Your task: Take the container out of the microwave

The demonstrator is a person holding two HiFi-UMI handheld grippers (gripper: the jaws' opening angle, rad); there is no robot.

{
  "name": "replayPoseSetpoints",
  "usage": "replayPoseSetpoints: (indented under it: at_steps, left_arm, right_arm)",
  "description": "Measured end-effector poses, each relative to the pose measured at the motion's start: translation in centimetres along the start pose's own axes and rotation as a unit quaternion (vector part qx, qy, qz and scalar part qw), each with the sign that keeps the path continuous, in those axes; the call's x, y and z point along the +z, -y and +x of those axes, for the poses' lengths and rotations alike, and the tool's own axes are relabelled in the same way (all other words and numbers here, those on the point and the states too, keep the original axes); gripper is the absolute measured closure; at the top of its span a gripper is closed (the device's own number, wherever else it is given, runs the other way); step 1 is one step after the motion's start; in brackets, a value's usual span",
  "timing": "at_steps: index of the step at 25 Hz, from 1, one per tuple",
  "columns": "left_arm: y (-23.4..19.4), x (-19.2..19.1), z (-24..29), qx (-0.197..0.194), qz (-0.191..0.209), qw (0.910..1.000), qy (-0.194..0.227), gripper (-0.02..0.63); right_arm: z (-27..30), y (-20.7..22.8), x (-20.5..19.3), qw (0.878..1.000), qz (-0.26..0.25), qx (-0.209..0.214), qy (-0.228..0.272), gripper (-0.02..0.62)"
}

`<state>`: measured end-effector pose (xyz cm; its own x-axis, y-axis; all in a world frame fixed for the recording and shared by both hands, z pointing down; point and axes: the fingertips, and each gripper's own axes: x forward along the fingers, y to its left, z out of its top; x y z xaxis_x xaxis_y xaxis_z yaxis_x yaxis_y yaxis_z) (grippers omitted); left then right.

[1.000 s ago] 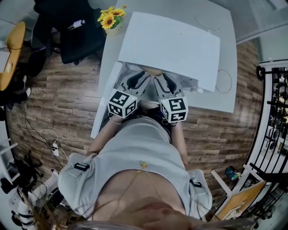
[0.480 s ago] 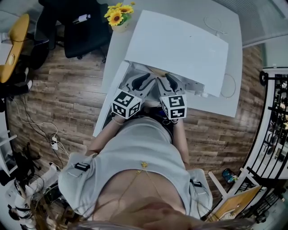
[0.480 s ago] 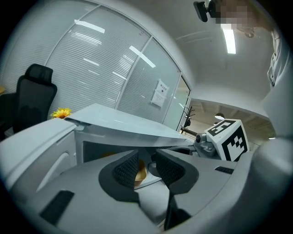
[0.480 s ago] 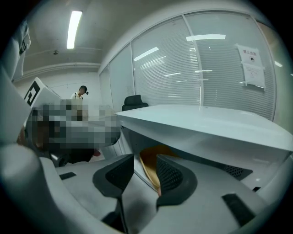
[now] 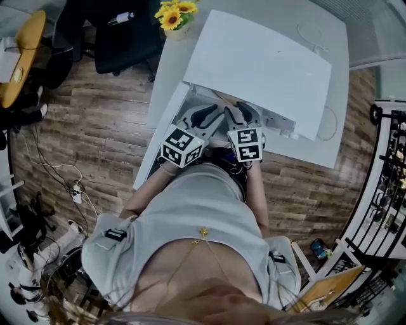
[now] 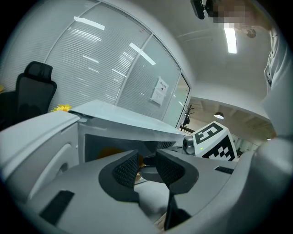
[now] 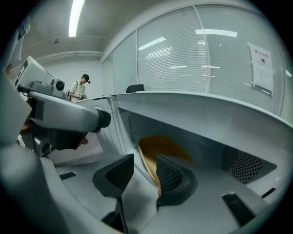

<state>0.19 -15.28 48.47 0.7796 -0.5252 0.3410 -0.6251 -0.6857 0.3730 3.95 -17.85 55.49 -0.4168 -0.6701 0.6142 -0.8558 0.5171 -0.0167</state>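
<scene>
A white microwave (image 5: 260, 63) stands on a white table (image 5: 317, 149) with its door (image 5: 162, 136) swung open to the left. Inside lies a yellow container (image 7: 160, 148), tilted. Both grippers reach into the opening side by side. My right gripper (image 7: 143, 176) is shut on the container's rim, which runs between its pads. My left gripper (image 6: 146, 169) is closed to a narrow gap over the rim's other side, where a grey edge and a bit of orange show. In the head view the left gripper (image 5: 204, 115) and right gripper (image 5: 240, 115) have their tips under the microwave's top.
Sunflowers (image 5: 172, 16) stand at the table's far left corner, next to a black office chair (image 5: 124, 38). A thin cable (image 5: 330, 120) loops on the table right of the microwave. A yellow chair (image 5: 19, 57) and floor cables (image 5: 63, 184) lie to the left.
My right gripper has edged a little deeper into the microwave opening. The left gripper stays about where it was. The head view has shifted slightly.
</scene>
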Motion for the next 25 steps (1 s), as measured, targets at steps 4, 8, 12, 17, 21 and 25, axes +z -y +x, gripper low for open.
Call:
replayPoseSetpoints:
  at_steps: [4,8,12,17,21,25]
  left_arm:
    - [-0.4,-0.1,-0.1,0.002,0.001,1.0000,-0.003,0.488]
    - [-0.7,-0.1,-0.2,0.002,0.000,1.0000,-0.002,0.488]
    - [-0.9,0.0,-0.1,0.003,0.000,1.0000,-0.001,0.488]
    - [-1.1,-0.1,-0.2,0.008,-0.002,1.0000,-0.004,0.488]
    - [-1.3,-0.2,-0.1,0.013,-0.007,0.9999,-0.001,0.488]
    - [-1.6,0.0,-0.1,0.019,-0.011,0.9997,0.006,0.488]
  right_arm:
    - [0.9,0.1,-1.1,1.000,-0.005,0.002,-0.022,0.431]
    - [1.7,0.3,-1.9,0.999,-0.010,0.002,-0.043,0.428]
    - [2.5,0.3,-2.6,0.998,-0.025,0.006,-0.066,0.428]
    - [3.4,0.5,-3.1,0.995,-0.056,0.009,-0.087,0.430]
    - [3.9,0.7,-3.5,0.993,-0.066,0.019,-0.100,0.444]
    - [4.4,0.6,-4.0,0.990,-0.079,0.029,-0.117,0.456]
